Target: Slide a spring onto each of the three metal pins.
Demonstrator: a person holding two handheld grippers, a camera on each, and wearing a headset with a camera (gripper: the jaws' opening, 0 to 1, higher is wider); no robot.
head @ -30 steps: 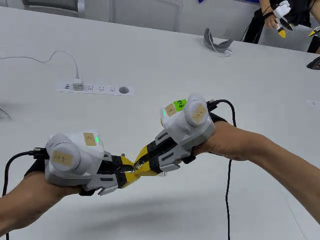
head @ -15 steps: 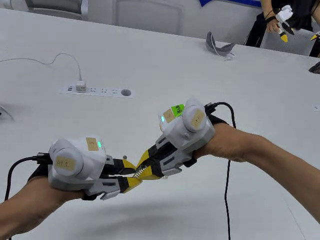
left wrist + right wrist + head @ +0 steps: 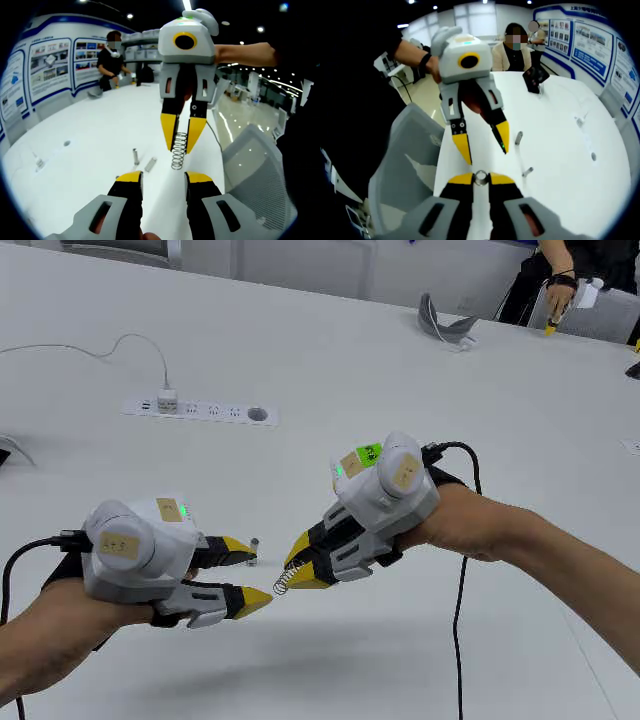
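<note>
Left gripper (image 3: 256, 572): jaws apart, holding nothing.
Right gripper (image 3: 298, 565): jaws pinched together on the spring (image 3: 178, 150), tips facing the left gripper.
Pin (image 3: 253, 544): upright on the table (image 3: 400, 370), just beside the left jaws.

Your headset looks down from close above the desk (image 3: 350, 370). Your left gripper view faces the right gripper (image 3: 181, 148) closely, your right gripper view the left gripper (image 3: 486, 154); all three share the spring (image 3: 283, 580).

L gripper (image 3: 257, 570) jaws apart, R gripper (image 3: 295, 565) jaws pinched.
</note>
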